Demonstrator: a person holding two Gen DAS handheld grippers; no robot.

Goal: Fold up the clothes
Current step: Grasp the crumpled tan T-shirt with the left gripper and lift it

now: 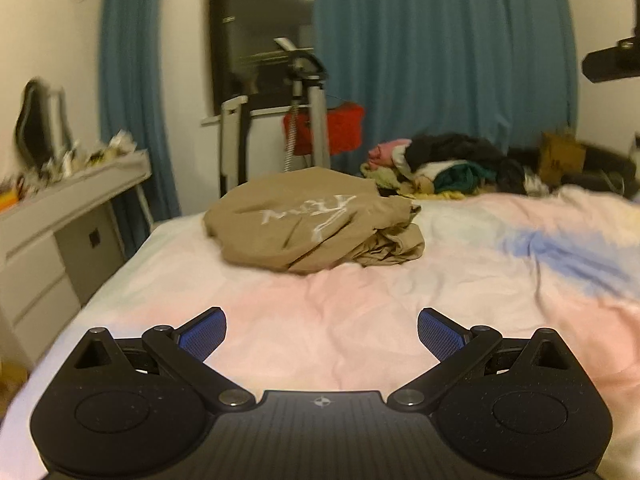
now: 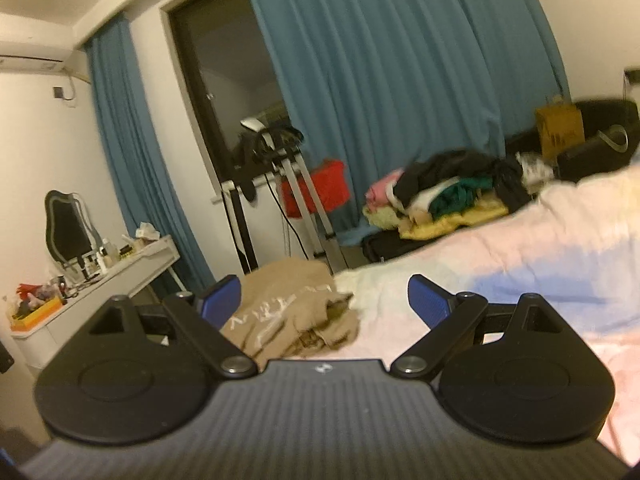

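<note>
Jaws of left gripper and right gripper stood wide, empty.
Approach step judged: tan garment lay bunched at 12 o'clock on bed; next, seize its edges.

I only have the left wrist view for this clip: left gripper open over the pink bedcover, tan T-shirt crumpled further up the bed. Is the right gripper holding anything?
Observer: No. The right gripper is open, with nothing between its blue pads.
Operator: How near is it to the shirt?
Observer: Close. The crumpled tan T-shirt with white lettering lies just beyond the fingers, nearer the left one, and apparently not gripped.
Operator: Anything on the wall above the white dressing table?
Observer: A white air-conditioning unit is mounted high up there, outside your frame.
</note>
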